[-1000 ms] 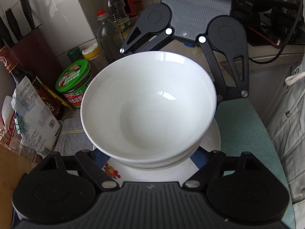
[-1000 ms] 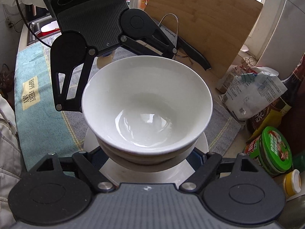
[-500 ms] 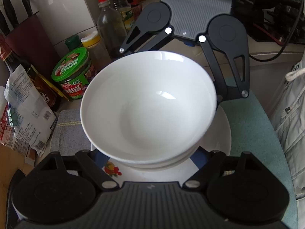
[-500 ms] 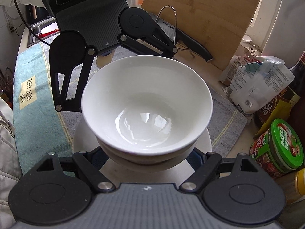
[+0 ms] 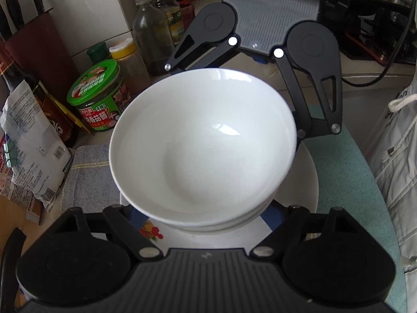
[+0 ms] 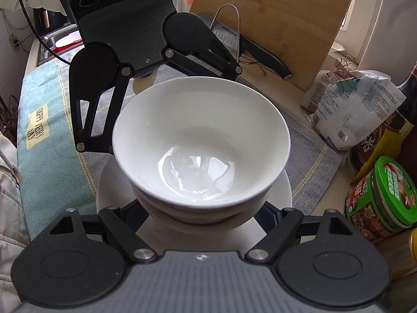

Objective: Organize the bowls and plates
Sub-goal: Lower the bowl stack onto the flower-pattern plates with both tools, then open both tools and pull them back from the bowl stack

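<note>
Both grippers face each other across the bowls [image 5: 203,140], stacked on a plate [image 5: 305,182] between them. Left gripper [image 5: 206,224] and right gripper [image 6: 206,221] each clasp the stack's base. Best to lift together, level and slowly.

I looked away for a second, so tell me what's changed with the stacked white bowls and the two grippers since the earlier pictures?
Almost nothing. The stacked white ceramic bowls on the white plate sit framed as before between the left gripper and right gripper, fingers on both sides. Only the background slid slightly: the green-lidded jar appears a little further in. Nothing visibly grabbed or released.
</note>
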